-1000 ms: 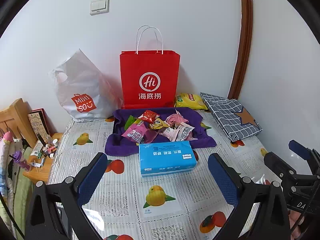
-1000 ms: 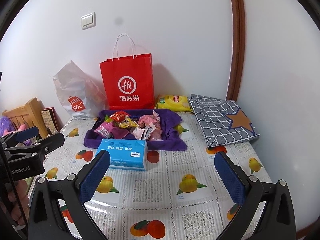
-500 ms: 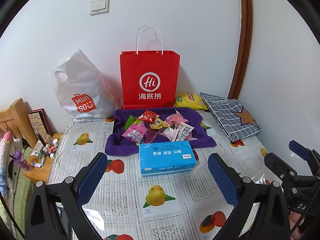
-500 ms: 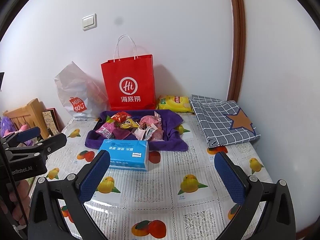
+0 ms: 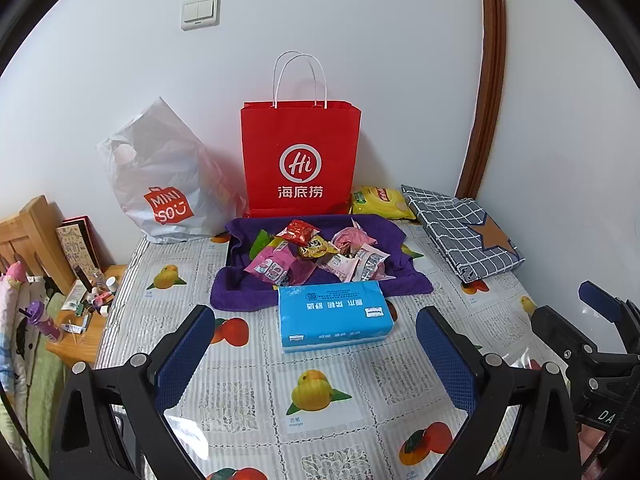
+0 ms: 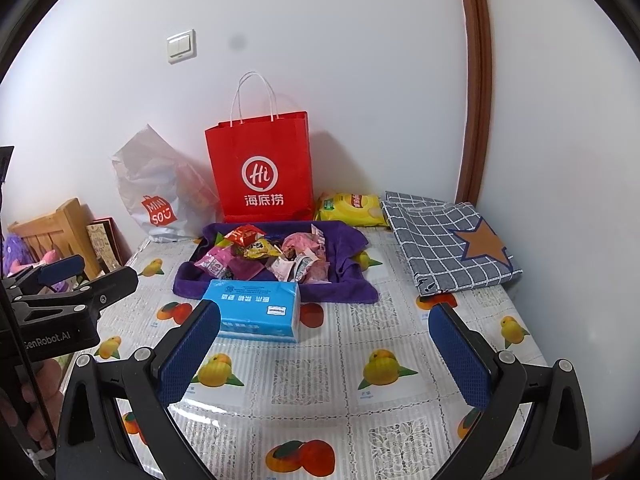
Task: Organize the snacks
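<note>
Snacks (image 5: 316, 254) lie heaped on a purple towel (image 5: 236, 296) at my twelve o'clock in both views, wrappers pink, red and yellow piled together. Just in front of the towel, touching its near edge, I see a blue tissue pack (image 5: 334, 320) lying flat on the fruit-print bench (image 5: 320, 420). Behind the towel a red paper bag (image 5: 300, 164) stands upright against the wall, a white plastic bag (image 5: 160, 184) at its ten o'clock, a yellow packet (image 5: 380, 202) at its three o'clock. A folded checked cloth (image 5: 460, 232) rests at two o'clock. My left hand-held gripper (image 5: 316, 356) hangs above the bench, jaws wide, holding nothing. My right hand-held gripper (image 6: 324, 356) is likewise spread wide and empty.
</note>
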A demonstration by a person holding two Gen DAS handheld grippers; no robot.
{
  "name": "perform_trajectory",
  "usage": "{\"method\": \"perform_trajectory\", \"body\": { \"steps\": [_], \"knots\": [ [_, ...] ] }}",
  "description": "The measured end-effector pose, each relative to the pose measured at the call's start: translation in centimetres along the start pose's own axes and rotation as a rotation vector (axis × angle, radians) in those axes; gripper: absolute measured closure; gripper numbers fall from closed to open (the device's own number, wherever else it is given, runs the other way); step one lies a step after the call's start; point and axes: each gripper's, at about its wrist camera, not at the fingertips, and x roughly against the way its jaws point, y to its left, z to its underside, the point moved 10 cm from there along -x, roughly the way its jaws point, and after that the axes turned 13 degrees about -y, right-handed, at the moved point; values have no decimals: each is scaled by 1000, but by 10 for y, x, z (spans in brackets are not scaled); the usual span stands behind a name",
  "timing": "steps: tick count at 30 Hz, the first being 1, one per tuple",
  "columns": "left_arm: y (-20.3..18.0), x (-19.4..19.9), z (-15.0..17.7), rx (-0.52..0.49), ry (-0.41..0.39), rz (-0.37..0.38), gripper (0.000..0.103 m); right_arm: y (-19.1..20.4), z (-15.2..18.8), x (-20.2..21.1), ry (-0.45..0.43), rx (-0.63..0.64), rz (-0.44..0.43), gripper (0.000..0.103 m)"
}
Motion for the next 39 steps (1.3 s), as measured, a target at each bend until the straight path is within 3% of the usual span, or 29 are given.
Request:
{"method": "perform_trajectory", "body": {
  "steps": [39],
  "knots": [
    [6, 3, -1, 8, -10, 0, 2, 11, -2, 2, -12, 15, -15, 0]
  ]
}}
